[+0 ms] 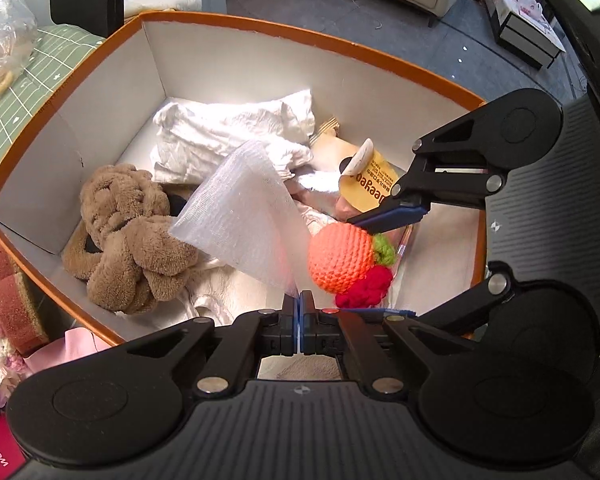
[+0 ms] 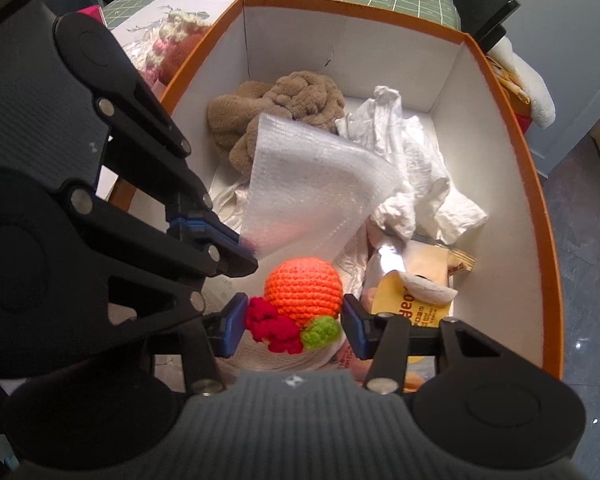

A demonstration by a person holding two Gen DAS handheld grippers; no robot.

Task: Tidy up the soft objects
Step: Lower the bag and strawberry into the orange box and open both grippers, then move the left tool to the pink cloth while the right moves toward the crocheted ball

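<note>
Through my left wrist camera, my left gripper point(image 1: 299, 300) is pinched fully shut on the corner of a white foam sheet point(image 1: 242, 216), so the sheet stands up over the orange-rimmed box point(image 1: 260, 26) rather than lying flat. I judge I hold it by an edge to lower it in without crushing what lies below: a brown plush towel point(image 1: 128, 236), crumpled white cloth point(image 1: 236, 132) and a yellow packet point(image 1: 370, 188). Beside the sheet, my right gripper point(image 1: 374, 266) carries the crocheted orange fruit point(image 1: 342, 258) just above the contents.

Through my right wrist camera, my fingers point(image 2: 232, 328) stand part-way apart, pressing the knitted fruit's red and green trim between them. The box sits on a table with a green grid mat point(image 2: 404, 2); grey floor shows past its right wall.
</note>
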